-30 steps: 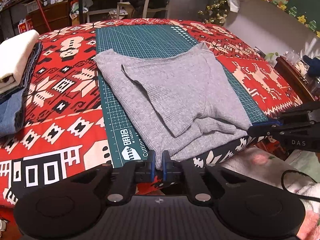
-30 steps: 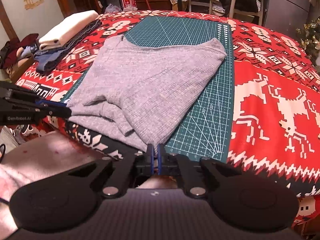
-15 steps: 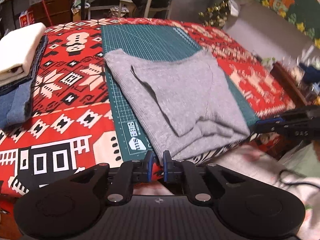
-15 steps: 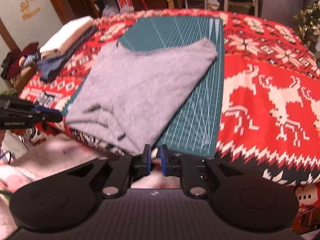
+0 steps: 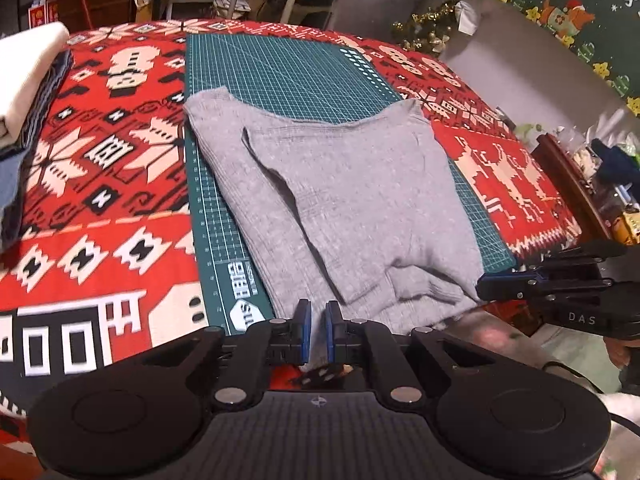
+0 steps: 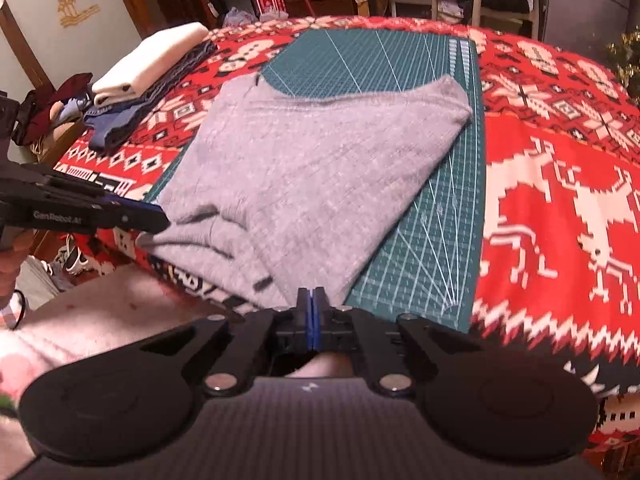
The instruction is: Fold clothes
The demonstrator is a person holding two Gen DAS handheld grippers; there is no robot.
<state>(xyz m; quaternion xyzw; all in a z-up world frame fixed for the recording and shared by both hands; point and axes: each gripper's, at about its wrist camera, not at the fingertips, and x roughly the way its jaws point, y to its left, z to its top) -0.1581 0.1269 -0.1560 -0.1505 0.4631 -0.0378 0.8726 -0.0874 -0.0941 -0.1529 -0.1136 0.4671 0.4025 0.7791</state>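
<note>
1. The grey top (image 5: 352, 200) lies on the green cutting mat (image 5: 280, 68), straight ahead of both grippers. Its near hem hangs a little over the table's front edge, right at the fingertips. One side or sleeve is already folded in over the body, leaving a slanted flap across the middle.

2. The left gripper (image 5: 317, 330) has its blue pads nearly together, pinching the near hem at the top's left corner. Grey cloth shows in the narrow slot between them.

3. The right gripper (image 6: 311, 312) has just closed again after a brief opening. Its pads are pressed tight together at the hem's other corner. The cloth runs up to them, but I cannot tell if any is caught between.

4. Progress, as I judge it: the sideways folds look done or mostly done. What remains is the lengthwise fold, carrying the near hem away from the grippers toward the neckline. Some bunching near the hem between the two grippers needs smoothing.

5. Room to move: beyond the neckline, bare mat stretches ahead of both tools, so a forward fold has space to land. The red patterned tablecloth (image 5: 100, 184) spreads out on both sides of the mat.

6. Further out, off to the left gripper's far left, sits a stack of folded clothes (image 5: 24, 76), well apart from the top. It should not hinder the fold.
</note>
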